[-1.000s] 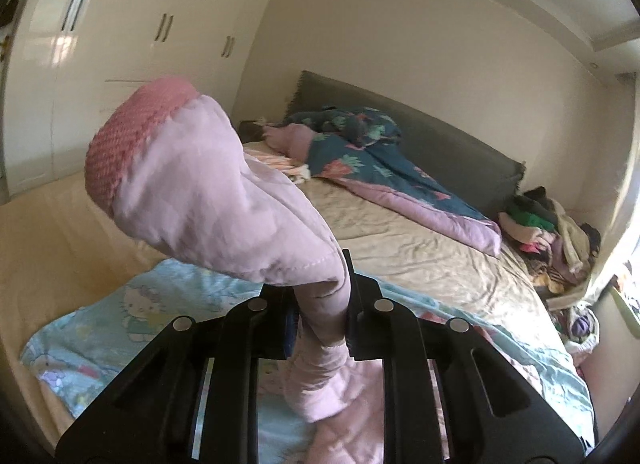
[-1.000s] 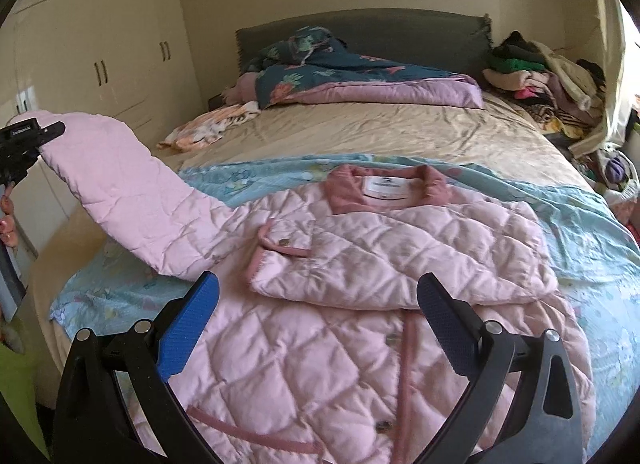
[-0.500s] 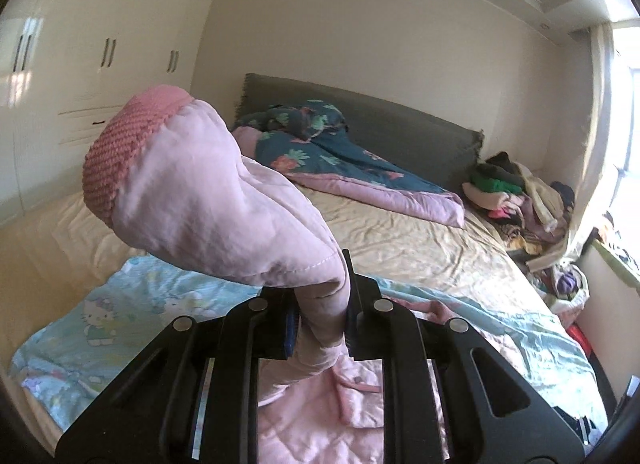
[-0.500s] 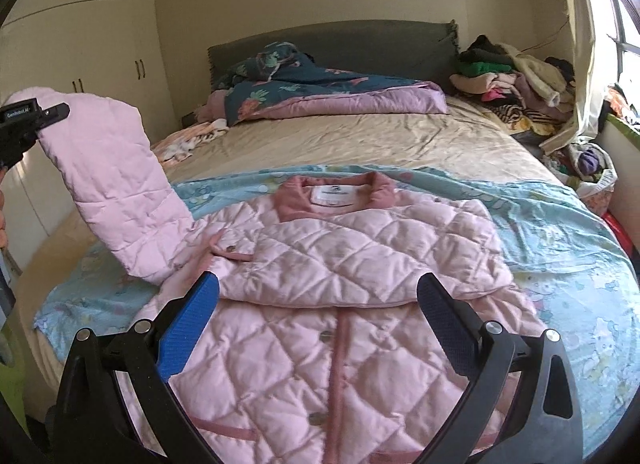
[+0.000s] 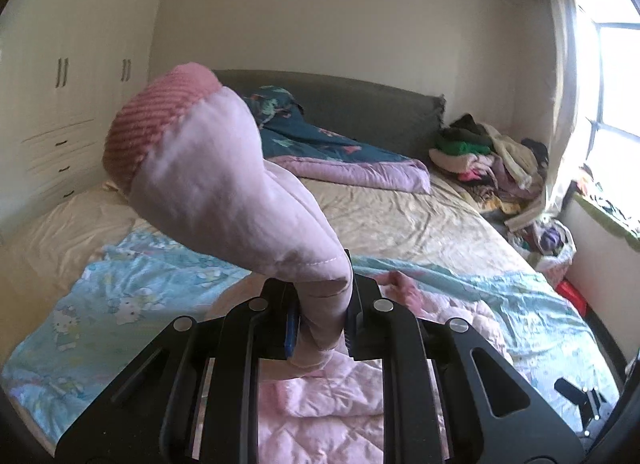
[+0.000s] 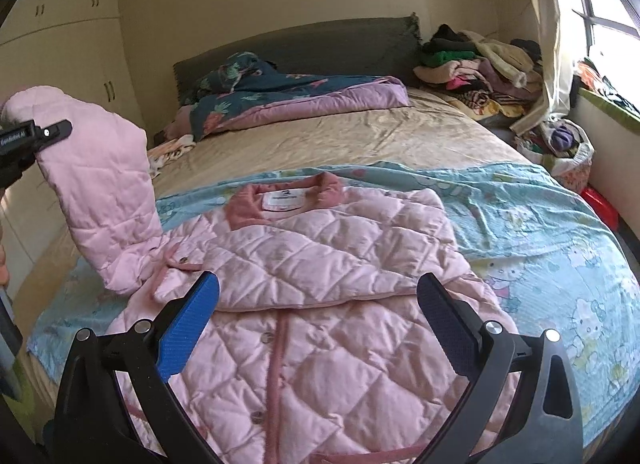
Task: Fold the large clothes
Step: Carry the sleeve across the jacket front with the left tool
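The pink quilted jacket [image 6: 320, 304] lies front-up on a light blue cartoon-print sheet [image 6: 540, 232] spread across the near end of the bed [image 6: 360, 136], its collar toward the headboard and its hem cut off by the bottom edge of the right wrist view. One sleeve is folded flat across the chest; the other sleeve [image 5: 224, 192] is raised off the bed at the jacket's left side, and the left gripper [image 5: 322, 320] is clamped on it just below the ribbed cuff [image 5: 156, 120] — the fabric fills the gap between the pads, so their faces are mostly hidden. In the left wrist view the lifted sleeve blocks much of the bed behind it. The right gripper [image 6: 318, 316] hangs over the jacket's lower front with its fingers wide apart and nothing between them, above the button strip. Farther off, a dark floral quilt [image 6: 288, 92] sits by the headboard and a heap of clothes [image 6: 480, 64] fills the far right corner — single items there are hard to make out.
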Available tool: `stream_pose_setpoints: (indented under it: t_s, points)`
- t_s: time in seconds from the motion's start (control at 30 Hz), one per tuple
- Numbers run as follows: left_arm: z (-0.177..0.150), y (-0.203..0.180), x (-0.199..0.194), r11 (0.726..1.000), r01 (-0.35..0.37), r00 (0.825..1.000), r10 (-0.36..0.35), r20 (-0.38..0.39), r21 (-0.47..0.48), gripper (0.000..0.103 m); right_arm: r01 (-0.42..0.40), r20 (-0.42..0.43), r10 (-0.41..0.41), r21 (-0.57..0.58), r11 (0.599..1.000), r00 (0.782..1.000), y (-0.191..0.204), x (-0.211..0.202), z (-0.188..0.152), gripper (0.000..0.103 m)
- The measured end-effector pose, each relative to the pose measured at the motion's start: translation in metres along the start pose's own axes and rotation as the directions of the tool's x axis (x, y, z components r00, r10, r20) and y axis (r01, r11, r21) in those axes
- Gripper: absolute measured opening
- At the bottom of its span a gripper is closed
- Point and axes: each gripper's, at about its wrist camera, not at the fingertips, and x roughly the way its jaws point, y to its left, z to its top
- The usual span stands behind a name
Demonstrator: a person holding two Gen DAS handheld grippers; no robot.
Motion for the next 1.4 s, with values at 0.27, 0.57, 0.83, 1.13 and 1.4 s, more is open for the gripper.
stream_pose_setpoints:
  t_s: [0.27,0.57,0.83,1.13,1.4]
  points:
    - [-0.017,-0.044,0.021,0.996,0.051,0.998,-0.048,-0.045,0.069,0.010,0.035,-0.002,-0.035,0.057,0.998,0.999,-0.034,0.000,-0.001,0.099]
    - [-0.047,-0.087,0.047,0.983,0.096,0.990,-0.079,-0.114,0.159,0.010,0.076,-0.012,-0.075,0.133,0.988,0.997,-0.071,0.005,-0.006,0.099]
    - [-0.081,-0.119,0.074,0.963,0.131,0.976,-0.083,-0.203,0.235,0.010,0.107,-0.028,-0.104,0.201,0.974,0.994,-0.103,0.010,-0.010,0.099]
    - [-0.118,-0.141,0.104,0.938,0.142,0.956,-0.047,-0.290,0.316,0.010,0.140,-0.049,-0.132,0.259,0.956,0.990,-0.131,0.015,-0.018,0.099]
    - [-0.148,-0.162,0.115,0.903,0.169,0.936,-0.022,-0.351,0.395,0.020,0.156,-0.057,-0.146,0.290,0.944,0.988,-0.144,0.014,-0.022,0.099]
